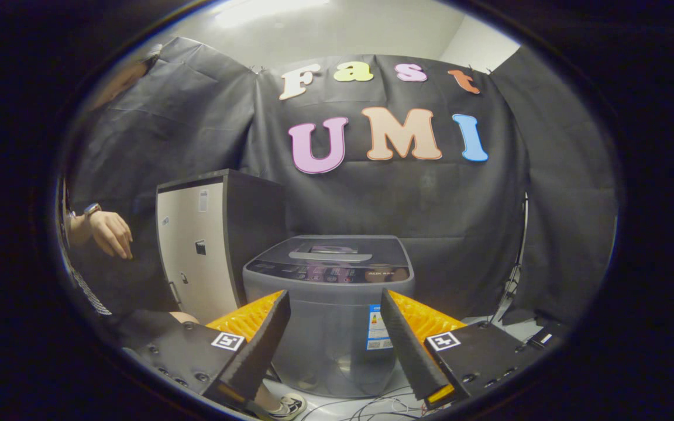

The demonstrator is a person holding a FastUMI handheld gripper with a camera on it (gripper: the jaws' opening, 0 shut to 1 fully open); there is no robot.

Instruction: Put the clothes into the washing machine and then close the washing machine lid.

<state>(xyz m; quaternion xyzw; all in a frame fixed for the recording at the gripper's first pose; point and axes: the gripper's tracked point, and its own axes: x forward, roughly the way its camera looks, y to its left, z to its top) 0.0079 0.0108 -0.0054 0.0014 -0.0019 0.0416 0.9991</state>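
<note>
Hovering spread apart and grasping nothing, the gripper [334,304] frames the washing machine [328,310], which stands just beyond the fingers [267,336] with its lid [337,250] down flat. Open air separates both fingers from the machine's front. Just left of the machine, close to it, stands a tall cabinet [199,245] with a pale door. A person's hand [112,233] with a wristwatch [92,208] hangs well left of the cabinet; a shoe [287,405] shows below the left finger. Cables [372,406] trail on the floor [483,321] by the machine's base. A sticker [377,327] sits on the machine's front, text too small to read.
</note>
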